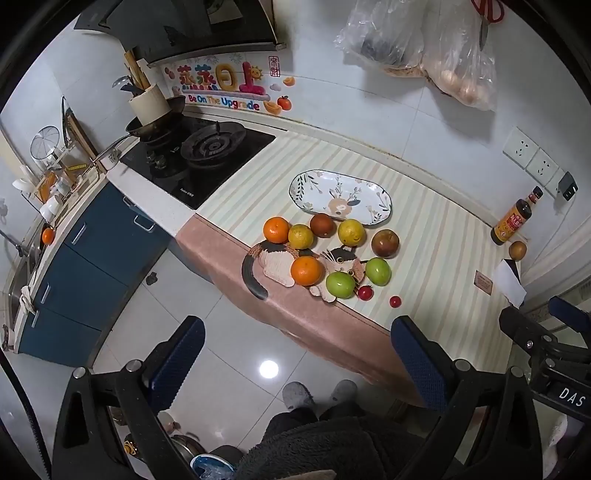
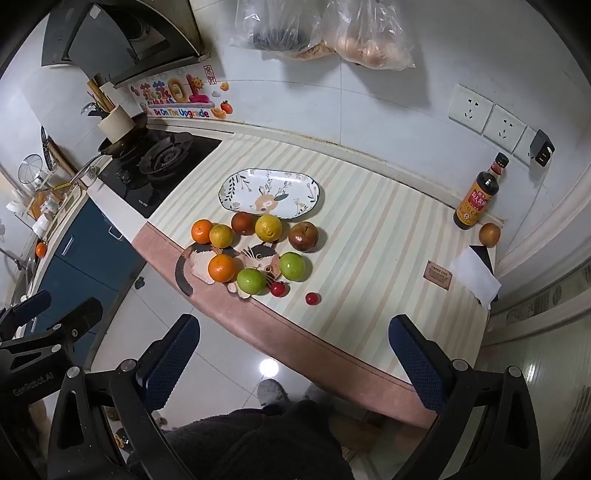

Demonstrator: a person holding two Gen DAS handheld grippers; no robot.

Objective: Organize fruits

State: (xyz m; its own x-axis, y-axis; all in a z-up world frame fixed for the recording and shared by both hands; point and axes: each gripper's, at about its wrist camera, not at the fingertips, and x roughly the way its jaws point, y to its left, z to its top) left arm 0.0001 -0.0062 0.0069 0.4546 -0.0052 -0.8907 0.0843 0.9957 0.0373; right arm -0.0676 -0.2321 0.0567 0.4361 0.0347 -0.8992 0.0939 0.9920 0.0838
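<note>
Several fruits lie grouped on the striped counter mat point(image 1: 436, 236) around a cat-shaped coaster point(image 1: 280, 264): oranges point(image 1: 306, 270), yellow citrus point(image 1: 351, 232), two green apples point(image 1: 340, 284), brownish-red fruits point(image 1: 385, 242) and two small red ones point(image 1: 395, 301). An oval flowered plate point(image 1: 340, 197) lies bare behind them. The right wrist view shows the same group, with an orange point(image 2: 222, 268), a green apple point(image 2: 291, 266) and the plate point(image 2: 271, 194). My left gripper point(image 1: 297, 354) and right gripper point(image 2: 293, 354) both hover open and hold nothing, well in front of the counter's edge and above the floor.
A gas hob point(image 1: 207, 155) with a wok lies left of the mat. A dark sauce bottle point(image 2: 476, 199), a brown fruit point(image 2: 489, 234) and a paper point(image 2: 476, 277) stand at the right. Plastic bags point(image 2: 332, 33) hang on the wall. A person's slippered feet point(image 1: 317, 393) stand below.
</note>
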